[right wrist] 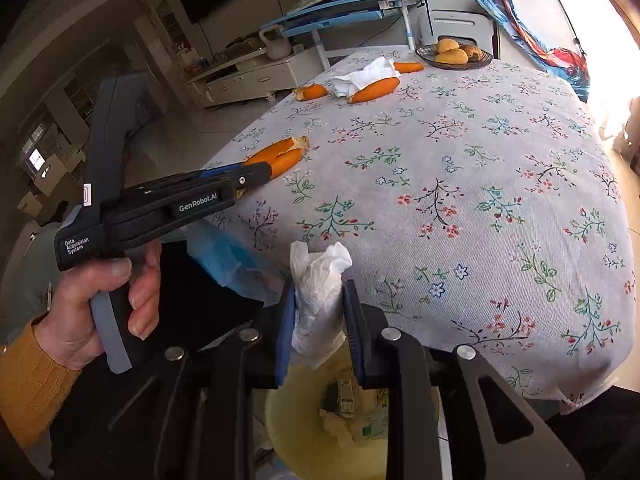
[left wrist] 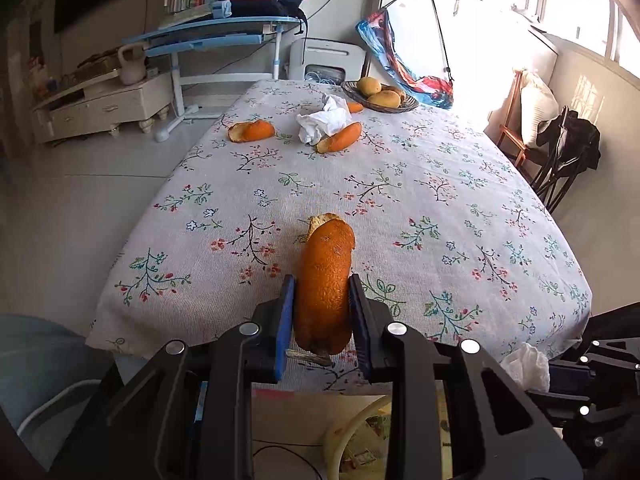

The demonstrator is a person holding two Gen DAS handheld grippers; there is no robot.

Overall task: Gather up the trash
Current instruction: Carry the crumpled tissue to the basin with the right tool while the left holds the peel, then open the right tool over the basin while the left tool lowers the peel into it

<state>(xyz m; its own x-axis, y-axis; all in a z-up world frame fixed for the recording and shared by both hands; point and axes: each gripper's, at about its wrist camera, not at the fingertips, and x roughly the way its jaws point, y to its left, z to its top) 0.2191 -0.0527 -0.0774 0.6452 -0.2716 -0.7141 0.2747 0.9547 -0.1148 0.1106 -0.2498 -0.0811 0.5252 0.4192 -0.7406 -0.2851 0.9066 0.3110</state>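
Tablecloth is pale grey with little red, blue and green flower sprigs all over. Bright orange peel near its front edge, white crumpled tissue toward the far end, yellow bin below the edge, blue gripper pads.

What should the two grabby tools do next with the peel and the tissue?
Probably let the right tool open first: its crumpled tissue hangs right over the yellow bin. The left tool grips its orange peel over the table edge, short of the bin.
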